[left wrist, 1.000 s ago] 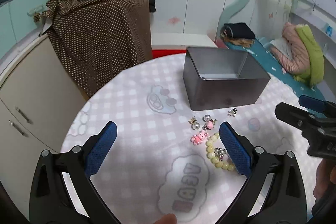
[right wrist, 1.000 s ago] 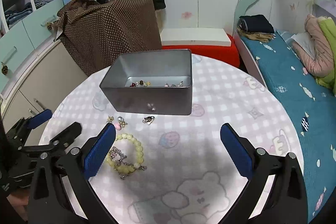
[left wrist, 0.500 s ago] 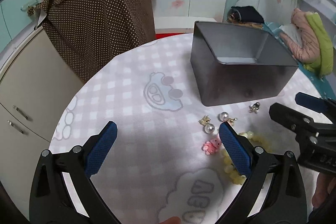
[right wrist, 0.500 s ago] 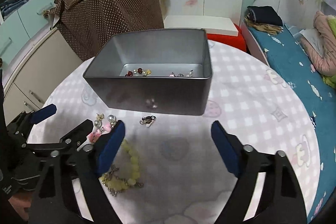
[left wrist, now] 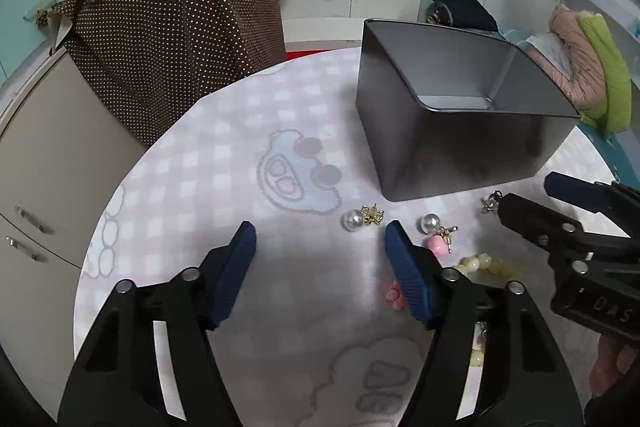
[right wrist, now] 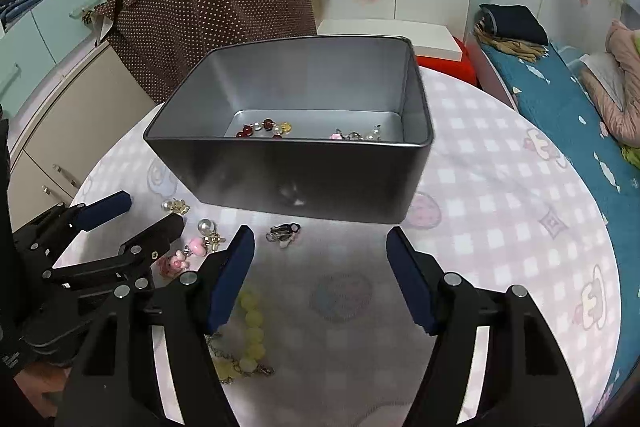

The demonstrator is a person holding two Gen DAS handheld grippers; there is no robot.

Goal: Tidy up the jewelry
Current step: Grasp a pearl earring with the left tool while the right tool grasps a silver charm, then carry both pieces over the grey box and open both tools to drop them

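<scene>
A grey metal tin [right wrist: 304, 183] [left wrist: 460, 131] stands on the round table and holds several small jewelry pieces [right wrist: 266, 128]. In front of it lie a pearl earring with a gold bow [left wrist: 362, 218], a pearl earring with a pink heart [left wrist: 434, 231] [right wrist: 202, 237], a small silver clip [right wrist: 283, 232], a pink bear charm [right wrist: 172, 263] and a yellow bead bracelet [right wrist: 252, 327] [left wrist: 486, 263]. My left gripper [left wrist: 320, 247] is open and empty just short of the pearl earrings. My right gripper [right wrist: 320, 259] is open and empty, close to the tin's front wall above the silver clip.
The table has a pink checked cloth [right wrist: 500, 227]. A brown dotted cover [left wrist: 172, 39] drapes furniture behind it, with cabinets [left wrist: 36, 163] at the left and a bed [right wrist: 560, 99] at the right.
Both grippers have moved forward and lower toward the tin and the jewelry. Both have narrowed their opening somewhat but still hold nothing.
</scene>
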